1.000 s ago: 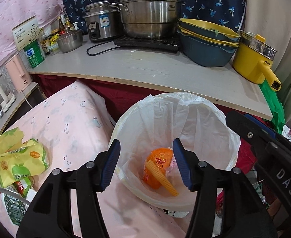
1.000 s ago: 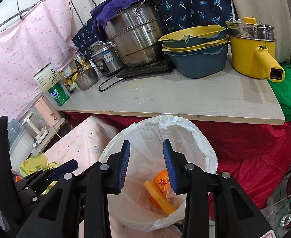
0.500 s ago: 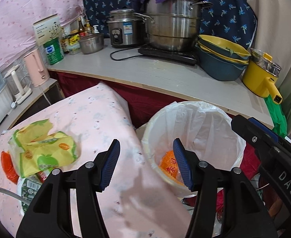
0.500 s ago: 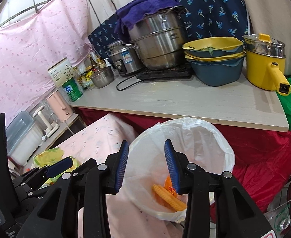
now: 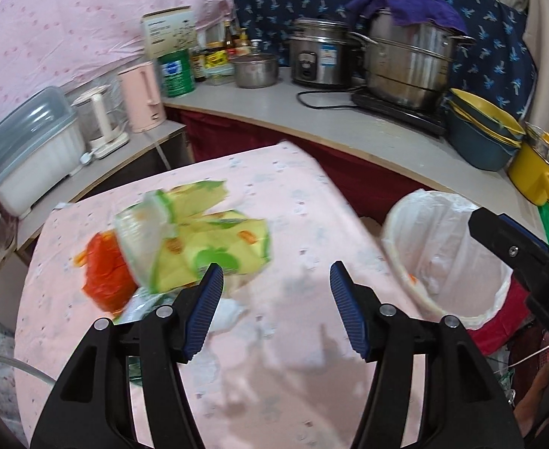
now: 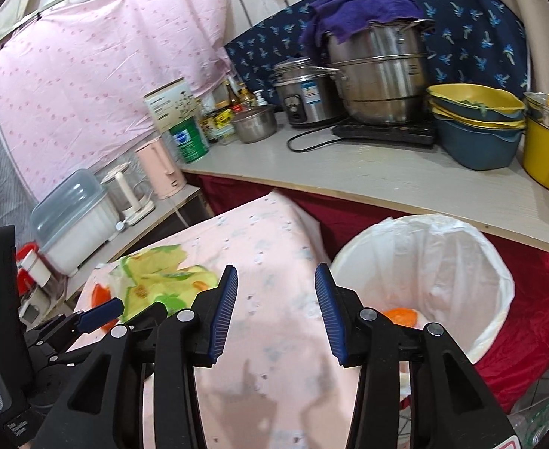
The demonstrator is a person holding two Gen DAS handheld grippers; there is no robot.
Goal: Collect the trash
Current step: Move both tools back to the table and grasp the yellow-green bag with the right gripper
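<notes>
Two black grippers with ribbed blue pads sit nearest in my views, and I see both spread wide with nothing between their fingers. My left gripper point(image 5: 276, 288) hangs over the pink patterned tablecloth point(image 5: 293, 202), its left pad just at the near edge of the trash pile. My right gripper point(image 6: 274, 299) hovers over the same cloth, between the pile and the bin, and it shows in the left view as a black arm at the right edge.

The trash lies on the cloth ahead and to the left: crumpled yellow-green snack wrappers printed with fruit point(image 5: 199, 239), an orange-red plastic wrapper point(image 5: 104, 273) touching their left side, and some white crumpled paper point(image 5: 229, 310) partly hidden by my left finger. Motion blur softens the pile.

Right of the table stands the round bin lined with a white plastic bag point(image 6: 442, 254), just beside the cloth's edge. An orange wrapper point(image 6: 399, 316) lies at its bottom, partly hidden by my right finger.

Beyond, a grey countertop point(image 6: 386, 176) carries a large steel stockpot draped with a purple towel point(image 6: 379, 71), stacked yellow and blue basins point(image 6: 476, 123) and a steel rice cooker point(image 6: 304, 91).
</notes>
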